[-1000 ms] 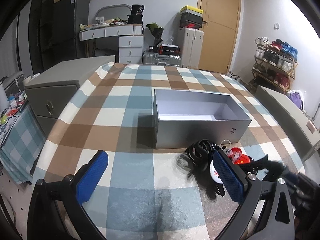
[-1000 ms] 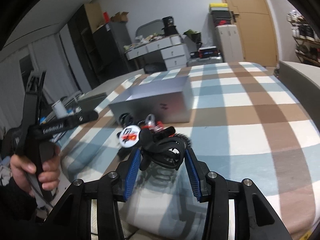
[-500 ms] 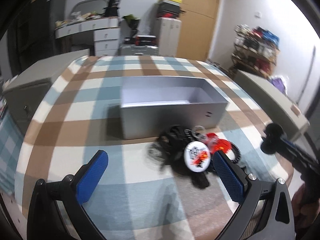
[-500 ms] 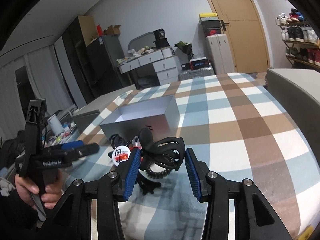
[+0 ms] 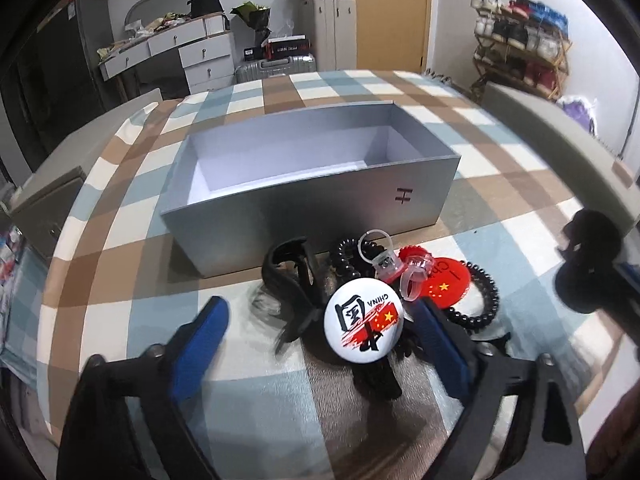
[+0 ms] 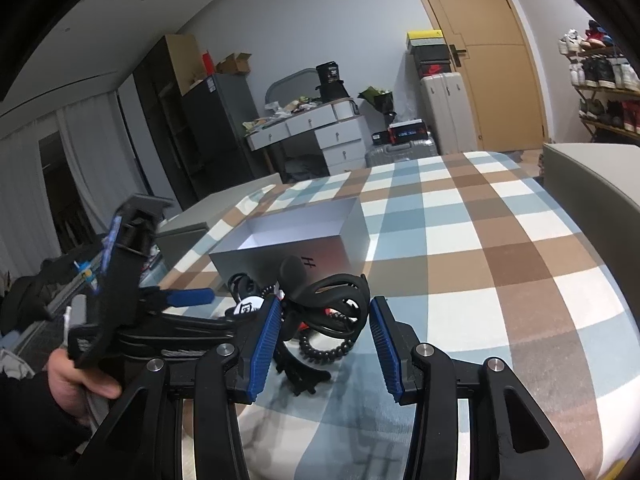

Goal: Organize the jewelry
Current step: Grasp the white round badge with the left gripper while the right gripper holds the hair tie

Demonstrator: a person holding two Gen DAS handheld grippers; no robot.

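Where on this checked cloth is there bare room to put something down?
Free: the checked cloth left of the silver box, the wide stretch to its right, and the strip behind it. The box's inside looks bare too. Crowded: right in front of the box, where the white badge, red badge, rings, coil ties and black hair claws are heaped.

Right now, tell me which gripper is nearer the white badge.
Left. The left gripper straddles the white badge, its jaws closing with the badge between them. The right gripper hangs off to one side, holding a black hair claw.
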